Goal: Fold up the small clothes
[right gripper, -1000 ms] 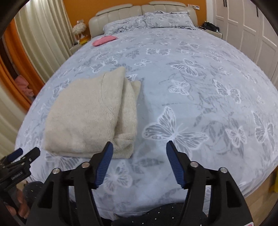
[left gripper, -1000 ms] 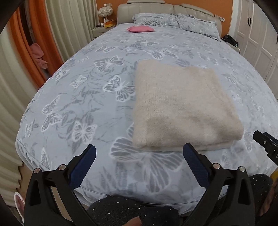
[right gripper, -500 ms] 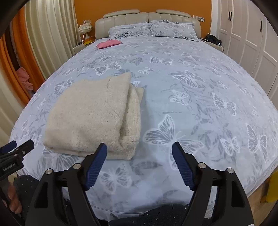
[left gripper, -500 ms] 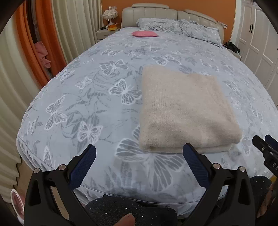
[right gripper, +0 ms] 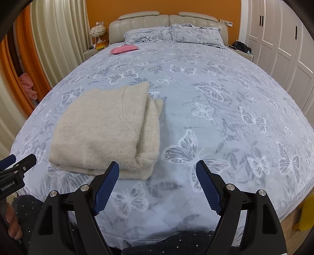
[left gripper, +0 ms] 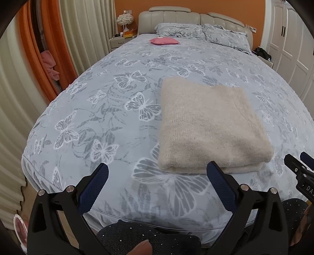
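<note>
- The folded beige sweater (left gripper: 212, 125) lies flat on the bed (left gripper: 121, 109), near its foot edge, with the stacked layers showing along the side at 3 o'clock in the right wrist view (right gripper: 102, 129).
- The left gripper (left gripper: 157, 177) hangs above the foot of the bed with its jaws spread wide and nothing between them; the sweater's near edge sits just beyond, toward 1 o'clock, and one blue pad (left gripper: 220, 186) overlaps that edge in the picture.
- The right gripper (right gripper: 157, 176) is also wide apart and holds nothing; its jaws have just been opening. The sweater's near corner lies at 11 o'clock from it, apart from the pads.
- Each gripper's tip shows at the edge of the other's view.
- The butterfly bedcover is grey-blue.
- A pink cushion (left gripper: 163, 40) rests far up the bed at 12 o'clock, just before two pillows (right gripper: 172, 33) and a padded headboard (right gripper: 166, 17).
- Cream curtains (left gripper: 82, 33) hang at 10 o'clock; white wardrobe doors (right gripper: 278, 45) stand at 2 o'clock.
</note>
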The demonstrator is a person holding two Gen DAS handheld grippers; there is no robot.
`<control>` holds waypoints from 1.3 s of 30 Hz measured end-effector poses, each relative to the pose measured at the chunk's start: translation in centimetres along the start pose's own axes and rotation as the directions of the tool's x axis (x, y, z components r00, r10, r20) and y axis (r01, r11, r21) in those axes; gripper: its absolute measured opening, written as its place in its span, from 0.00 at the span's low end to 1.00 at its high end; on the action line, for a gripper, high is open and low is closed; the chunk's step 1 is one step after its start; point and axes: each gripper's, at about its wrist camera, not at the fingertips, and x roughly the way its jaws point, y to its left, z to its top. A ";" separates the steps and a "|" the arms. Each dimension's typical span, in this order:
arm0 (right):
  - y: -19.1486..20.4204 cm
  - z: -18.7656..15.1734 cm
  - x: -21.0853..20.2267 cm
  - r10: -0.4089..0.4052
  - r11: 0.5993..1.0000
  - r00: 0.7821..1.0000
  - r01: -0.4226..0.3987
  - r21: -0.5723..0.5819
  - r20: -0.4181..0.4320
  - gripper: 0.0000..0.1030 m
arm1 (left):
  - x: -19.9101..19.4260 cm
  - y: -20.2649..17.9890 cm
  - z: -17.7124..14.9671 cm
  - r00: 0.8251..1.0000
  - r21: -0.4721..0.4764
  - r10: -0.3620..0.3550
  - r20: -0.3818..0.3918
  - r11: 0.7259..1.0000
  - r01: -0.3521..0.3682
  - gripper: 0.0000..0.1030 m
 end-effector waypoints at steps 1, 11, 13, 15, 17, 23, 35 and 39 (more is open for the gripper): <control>0.0 0.0 0.0 0.000 1.000 1.000 0.000 0.000 0.000 0.76 | 0.0 0.0 0.0 1.000 0.001 -0.002 -0.002 1.000 0.002 0.95; 0.1 -0.1 -0.1 0.000 1.000 1.000 0.000 0.000 0.000 0.76 | 0.3 0.4 0.0 0.999 -0.022 -0.028 -0.019 0.999 0.027 0.95; 0.0 0.0 -0.1 0.001 1.000 1.000 -0.001 0.000 0.000 0.76 | 0.3 0.5 0.1 0.999 -0.026 -0.036 -0.020 0.999 0.036 0.95; 0.0 0.0 -0.1 0.001 1.000 1.000 -0.001 -0.001 -0.001 0.76 | 0.3 0.5 0.0 0.998 -0.034 -0.056 -0.023 0.998 0.055 0.95; 0.0 0.0 -0.1 0.001 1.000 1.000 -0.001 -0.001 0.000 0.76 | 0.3 0.7 0.0 0.997 -0.045 -0.069 -0.024 0.997 0.068 0.95; 0.0 0.0 -0.1 0.002 1.000 1.000 -0.002 -0.002 0.000 0.76 | 0.6 0.9 0.1 0.996 -0.060 -0.073 -0.044 0.996 0.071 0.95; -0.1 0.0 -0.2 0.005 1.000 1.000 -0.005 -0.001 0.001 0.76 | 0.5 0.3 -0.1 1.000 -0.014 0.018 -0.020 1.000 -0.018 0.95; -0.2 0.0 -0.1 0.005 1.000 1.000 -0.005 -0.002 0.000 0.76 | 0.0 -0.4 -0.3 0.999 0.022 0.035 0.006 0.999 -0.035 0.95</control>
